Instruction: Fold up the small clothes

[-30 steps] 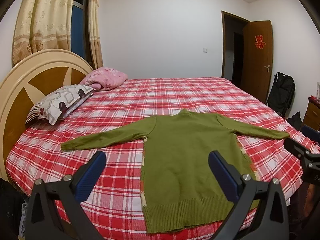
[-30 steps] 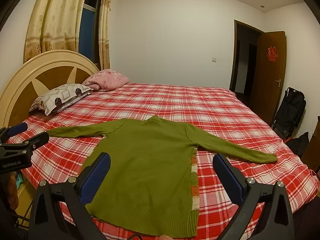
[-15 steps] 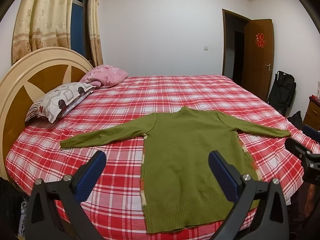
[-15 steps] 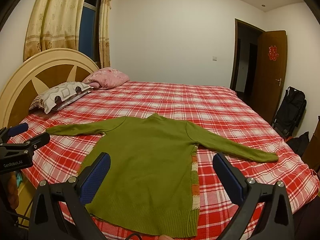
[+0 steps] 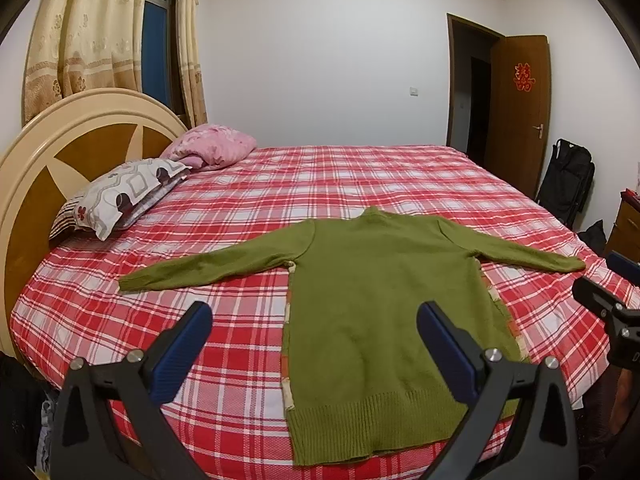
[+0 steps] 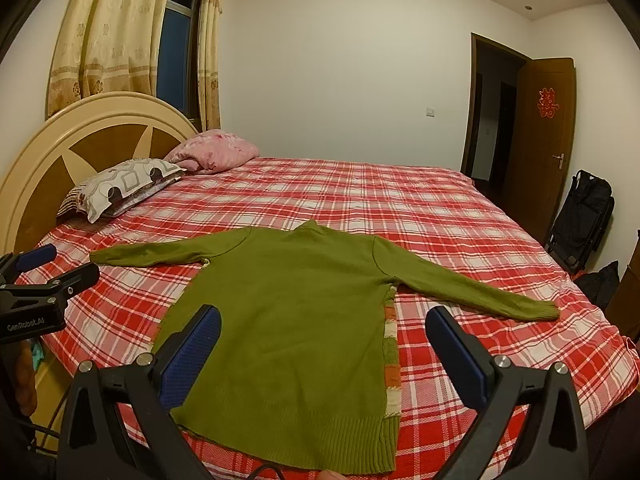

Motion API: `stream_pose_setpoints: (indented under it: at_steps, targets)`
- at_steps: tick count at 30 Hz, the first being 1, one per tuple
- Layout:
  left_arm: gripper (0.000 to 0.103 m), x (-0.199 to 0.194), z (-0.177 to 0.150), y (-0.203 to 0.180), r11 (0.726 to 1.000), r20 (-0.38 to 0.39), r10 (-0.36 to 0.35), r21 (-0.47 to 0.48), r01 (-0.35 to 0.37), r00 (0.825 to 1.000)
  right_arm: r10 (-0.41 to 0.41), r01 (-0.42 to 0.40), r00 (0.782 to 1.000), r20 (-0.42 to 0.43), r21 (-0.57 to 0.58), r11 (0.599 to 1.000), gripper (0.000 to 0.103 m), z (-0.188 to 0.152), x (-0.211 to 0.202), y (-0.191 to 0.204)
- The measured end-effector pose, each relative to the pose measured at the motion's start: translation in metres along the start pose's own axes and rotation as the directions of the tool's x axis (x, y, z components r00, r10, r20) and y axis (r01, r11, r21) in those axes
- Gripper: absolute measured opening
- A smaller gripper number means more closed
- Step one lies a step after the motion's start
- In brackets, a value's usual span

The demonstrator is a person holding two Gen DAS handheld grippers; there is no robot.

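A green knitted sweater lies flat on the red plaid bed, hem toward me, both sleeves spread out sideways. Striped orange and cream fabric peeks out along its side seams. My left gripper hovers open above the near bed edge, over the sweater's lower left side, holding nothing. My right gripper is open too, above the sweater's lower body, with nothing between its blue pads. Each gripper shows at the edge of the other's view, the right gripper and the left gripper.
A patterned pillow and a pink bundle lie by the round headboard on the left. A wooden door stands open at right, with a black bag beside it. Curtains hang behind the headboard.
Both cameras have tilted or shifted slightly, so the sweater sits a little lower in the views. The sweater has not moved and both grippers stay open.
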State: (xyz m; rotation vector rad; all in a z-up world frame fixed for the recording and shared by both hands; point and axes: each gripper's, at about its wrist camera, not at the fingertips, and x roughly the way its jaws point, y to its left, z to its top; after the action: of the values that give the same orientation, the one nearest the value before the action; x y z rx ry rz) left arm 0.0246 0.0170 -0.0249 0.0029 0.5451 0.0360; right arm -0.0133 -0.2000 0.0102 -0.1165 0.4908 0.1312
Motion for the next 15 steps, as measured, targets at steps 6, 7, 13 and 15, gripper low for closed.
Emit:
stream_pose_setpoints:
  at_steps: [6,7,13,15]
  targets:
    - [0.103,0.007,-0.003,0.002,1.0,-0.021,0.0,-0.002,0.0,1.0,0.009,-0.009,1.0,-0.02,0.003,1.0,0.102,-0.005,0.008,-0.001]
    - [0.103,0.008,-0.003,0.001,1.0,-0.024,0.0,0.0,0.0,1.0,0.011,-0.011,1.0,-0.024,0.005,1.0,0.102,-0.005,0.009,0.0]
    - [0.103,0.019,-0.009,-0.002,0.999,-0.022,0.032,0.033,-0.031,0.999,0.023,-0.022,0.998,-0.06,0.019,1.0,0.102,-0.014,0.025,-0.006]
    - [0.103,0.027,-0.012,-0.002,0.998,-0.018,0.049,0.049,-0.048,0.999,0.043,-0.041,0.997,-0.069,0.031,0.999,0.102,-0.018,0.033,-0.014]
